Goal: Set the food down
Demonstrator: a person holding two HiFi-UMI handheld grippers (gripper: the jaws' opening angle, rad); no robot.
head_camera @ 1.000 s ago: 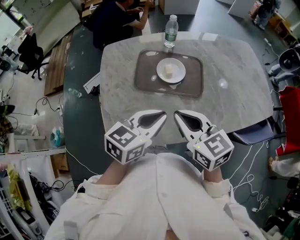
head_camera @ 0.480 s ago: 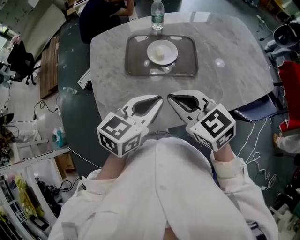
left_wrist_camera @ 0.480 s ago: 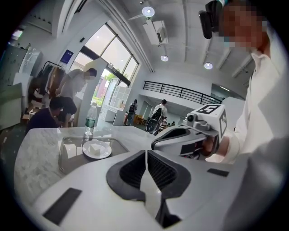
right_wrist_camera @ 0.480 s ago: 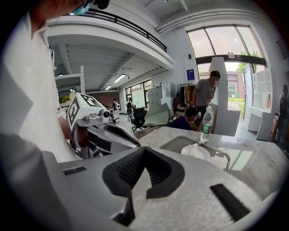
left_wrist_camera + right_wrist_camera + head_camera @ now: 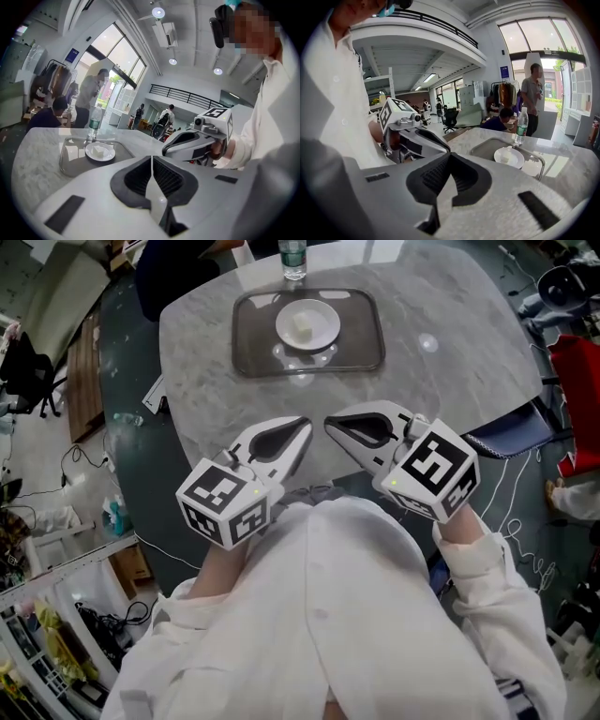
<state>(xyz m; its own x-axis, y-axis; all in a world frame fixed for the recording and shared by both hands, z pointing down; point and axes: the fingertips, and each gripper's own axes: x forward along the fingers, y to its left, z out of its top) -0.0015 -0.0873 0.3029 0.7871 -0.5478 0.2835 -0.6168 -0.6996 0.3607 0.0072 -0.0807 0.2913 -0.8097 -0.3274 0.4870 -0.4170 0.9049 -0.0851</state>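
Note:
A small pale piece of food [image 5: 302, 324] lies on a white plate [image 5: 319, 331], which rests in a grey tray [image 5: 248, 338] at the far side of the marble table [image 5: 450, 362]. The left gripper view shows the same food [image 5: 98, 149], plate [image 5: 108, 155] and tray [image 5: 68, 157], and so does the right gripper view: food [image 5: 504, 156], plate [image 5: 514, 161]. My left gripper [image 5: 306, 425] and right gripper [image 5: 329, 424] hover side by side over the table's near edge, far from the tray. Both are shut with nothing between the jaws.
A water bottle [image 5: 292, 257] stands just behind the tray. A person in dark clothes [image 5: 169, 277] sits at the table's far left. A blue seat [image 5: 511, 442] is at the right edge, and cables lie on the floor.
The head view has shifted, so the tray sits higher and further left in the picture. My right gripper has rolled, turning its marker cube. Both grippers stay shut near the table's near edge.

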